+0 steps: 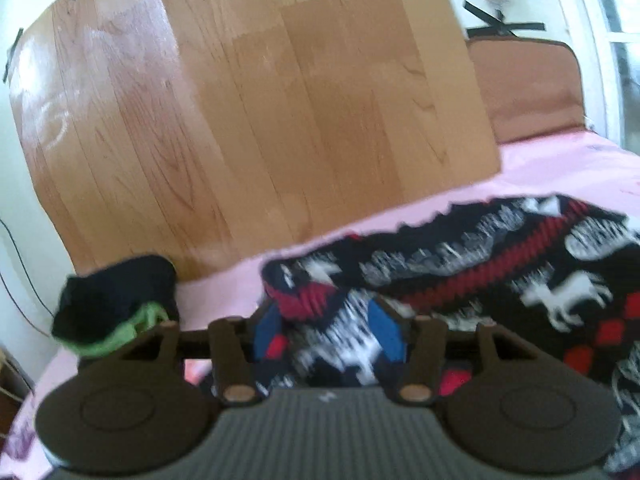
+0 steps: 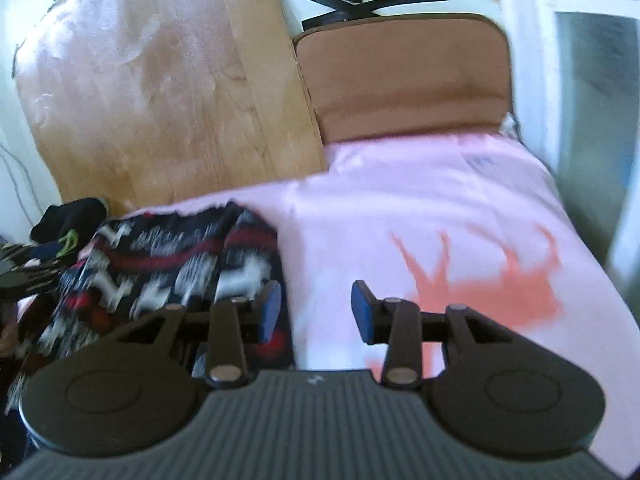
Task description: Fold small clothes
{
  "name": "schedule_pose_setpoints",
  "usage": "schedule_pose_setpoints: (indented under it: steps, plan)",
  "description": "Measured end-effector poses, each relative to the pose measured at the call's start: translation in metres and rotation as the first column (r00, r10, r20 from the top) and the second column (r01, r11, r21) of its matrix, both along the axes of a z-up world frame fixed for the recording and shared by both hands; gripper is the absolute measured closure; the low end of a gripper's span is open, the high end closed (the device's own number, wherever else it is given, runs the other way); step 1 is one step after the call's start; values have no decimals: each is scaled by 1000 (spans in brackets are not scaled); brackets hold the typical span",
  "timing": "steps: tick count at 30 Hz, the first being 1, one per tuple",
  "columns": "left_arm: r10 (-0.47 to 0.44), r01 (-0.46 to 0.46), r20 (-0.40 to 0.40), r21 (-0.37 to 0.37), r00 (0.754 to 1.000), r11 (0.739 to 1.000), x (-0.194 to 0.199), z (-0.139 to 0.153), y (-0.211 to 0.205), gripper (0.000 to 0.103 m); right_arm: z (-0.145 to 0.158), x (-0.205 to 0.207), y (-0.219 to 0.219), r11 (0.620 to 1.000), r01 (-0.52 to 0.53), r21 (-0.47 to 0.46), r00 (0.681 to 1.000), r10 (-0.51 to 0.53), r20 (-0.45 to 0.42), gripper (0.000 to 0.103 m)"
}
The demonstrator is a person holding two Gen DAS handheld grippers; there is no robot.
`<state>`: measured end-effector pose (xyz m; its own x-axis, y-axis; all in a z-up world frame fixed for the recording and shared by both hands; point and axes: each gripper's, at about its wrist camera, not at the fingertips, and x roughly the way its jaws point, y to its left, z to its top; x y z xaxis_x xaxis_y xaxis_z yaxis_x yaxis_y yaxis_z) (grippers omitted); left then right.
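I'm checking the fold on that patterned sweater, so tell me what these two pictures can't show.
- Patterned sweater, left wrist view: motion blur smears it; its near part is hidden behind the left tool.
- Right wrist view: the sweater's near left part is cut off by the frame's edge.
- Dark garment with green trim: too bunched to identify.

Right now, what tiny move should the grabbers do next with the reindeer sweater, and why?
Probably bring the right gripper left onto the sweater's near edge. Both grippers look open; the right one has only pink sheet between its pads, while the sweater lies bunched beside it. The left gripper is already over the knit.
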<state>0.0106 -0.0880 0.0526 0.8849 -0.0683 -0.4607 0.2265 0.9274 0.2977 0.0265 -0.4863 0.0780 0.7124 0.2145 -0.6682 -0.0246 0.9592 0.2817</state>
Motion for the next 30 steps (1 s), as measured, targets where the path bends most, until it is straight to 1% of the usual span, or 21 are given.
schedule_pose_setpoints:
  steps: [2, 5, 6, 8, 9, 10, 11, 12, 13, 14, 16, 17, 18, 19, 21, 23, 24, 26, 27, 29, 30]
  plan:
    - [-10, 10, -33, -21, 999, 1000, -6, -8, -1, 51, 0, -22, 16, 1000, -11, -22, 1000, 11, -2, 58]
    - [3, -5, -84, -23, 996, 1000, -7, -23, -1, 50, -11, -28, 45, 998, -56, -31, 998, 55, -26, 56]
    - [11, -13, -88, -19, 996, 1000, -9, -25, -2, 50, -17, -23, 53, 996, -66, -53, 997, 63, -45, 55]
    - [23, -25, -84, -24, 996, 999, -15, -27, 3, 50, -36, -18, 67, 983, -66, -170, 992, 45, -121, 55]
    - [32, -34, -80, -31, 996, 999, -20, -26, 7, 47, -40, -18, 69, 980, -68, -189, 993, 49, -105, 66]
    - [41, -44, -80, -36, 996, 998, -23, -26, 9, 46, -41, -16, 71, 982, -86, -166, 992, 69, -104, 88]
    - [53, -57, -86, -40, 995, 998, -25, -27, 11, 45, -42, -13, 69, 989, -91, -113, 990, 78, -116, 93]
    - [57, -62, -95, -43, 994, 997, -22, -29, 17, 45, -42, -10, 68, 993, -75, -92, 990, 64, -122, 93]
    - [68, -74, -104, -52, 992, 996, -22, -29, 19, 45, -41, -8, 70, 991, -68, -114, 992, 55, -114, 93]
    - [78, -85, -106, -66, 991, 994, -22, -30, 22, 45, -40, -5, 72, 983, -67, -171, 995, 53, -89, 93]
    - [96, -105, -108, -84, 990, 991, -21, -29, 24, 44, -30, 6, 67, 953, -24, -301, 1000, 21, -14, 93]
    - [99, -109, -112, -86, 989, 990, -21, -29, 24, 44, -21, 18, 56, 927, 36, -373, 999, -23, 40, 93]
    - [98, -108, -115, -85, 988, 990, -20, -30, 24, 44, -13, 27, 48, 895, 93, -437, 994, -58, 93, 93]
    - [97, -107, -118, -80, 988, 991, -19, -31, 23, 44, -7, 43, 37, 850, 144, -507, 987, -83, 141, 93]
    - [99, -107, -128, -62, 987, 992, -16, -32, 20, 44, -8, 79, 20, 768, 198, -609, 978, -110, 179, 93]
    - [106, -113, -139, -45, 985, 993, -13, -34, 17, 43, -32, 117, 9, 699, 173, -694, 985, -109, 135, 93]
    - [111, -117, -140, -40, 984, 992, -12, -34, 17, 42, -52, 135, 5, 678, 116, -726, 993, -102, 64, 92]
    - [120, -126, -138, -41, 983, 991, -13, -34, 18, 39, -84, 154, 2, 683, 12, -730, 993, -94, -71, 87]
    - [123, -131, -139, -44, 983, 990, -13, -34, 19, 37, -92, 158, 2, 689, 2, -725, 991, -101, -93, 83]
    - [126, -134, -144, -50, 982, 990, -12, -35, 20, 35, -85, 154, 5, 706, 57, -705, 993, -116, -35, 68]
    - [124, -133, -150, -51, 981, 990, -11, -35, 20, 35, -79, 151, 5, 729, 83, -680, 993, -121, -8, 56]
